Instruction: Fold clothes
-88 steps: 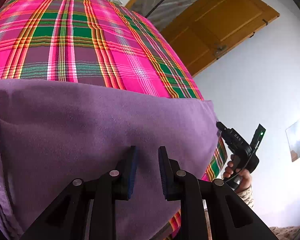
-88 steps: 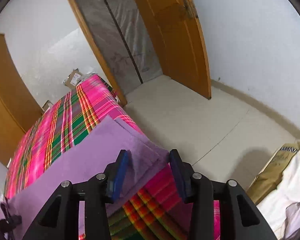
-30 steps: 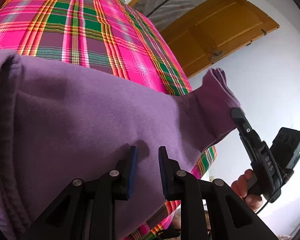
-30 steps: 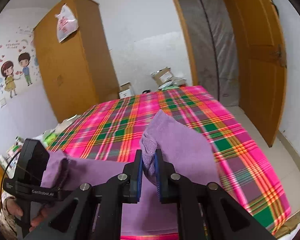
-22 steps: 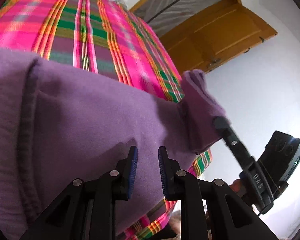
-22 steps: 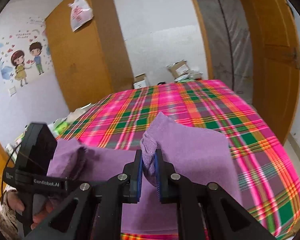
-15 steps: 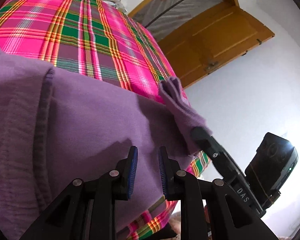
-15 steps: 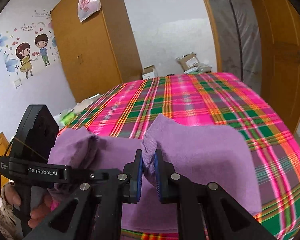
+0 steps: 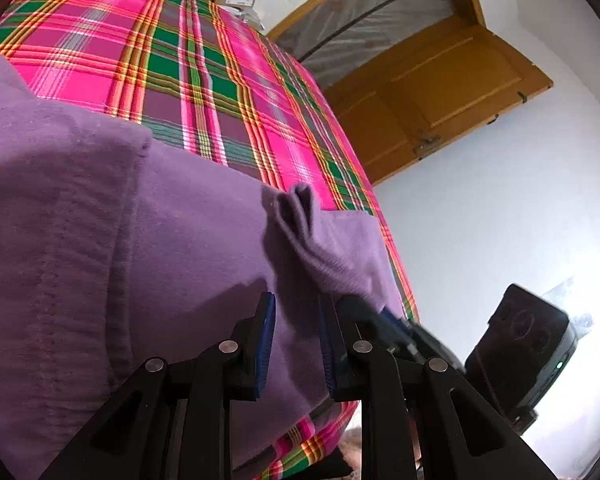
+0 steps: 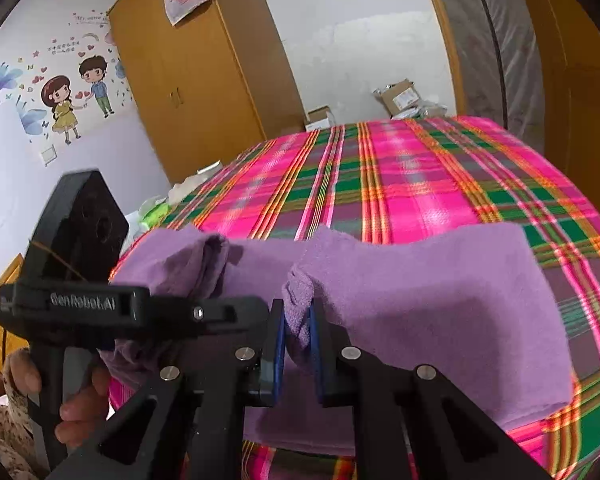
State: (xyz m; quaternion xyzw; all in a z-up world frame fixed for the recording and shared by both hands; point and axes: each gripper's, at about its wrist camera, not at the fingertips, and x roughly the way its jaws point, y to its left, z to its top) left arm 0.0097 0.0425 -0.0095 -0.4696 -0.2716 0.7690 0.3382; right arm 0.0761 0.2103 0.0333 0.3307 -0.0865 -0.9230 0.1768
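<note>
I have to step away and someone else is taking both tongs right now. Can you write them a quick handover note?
Right tongs: shut on a bunched corner of the purple garment, lifted slightly.
Left tongs: shut on the garment's other bunched corner, as the right wrist view shows.
The garment lies across the near edge of the plaid bedspread, partly folded, with layered edges.
Done: both corners gripped and raised.
Left: probably carry both corners over to make the next fold, lay flat, release.

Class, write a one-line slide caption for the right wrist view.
Right gripper pinches a bunched edge of the purple garment on the plaid bedspread, left gripper alongside.
</note>
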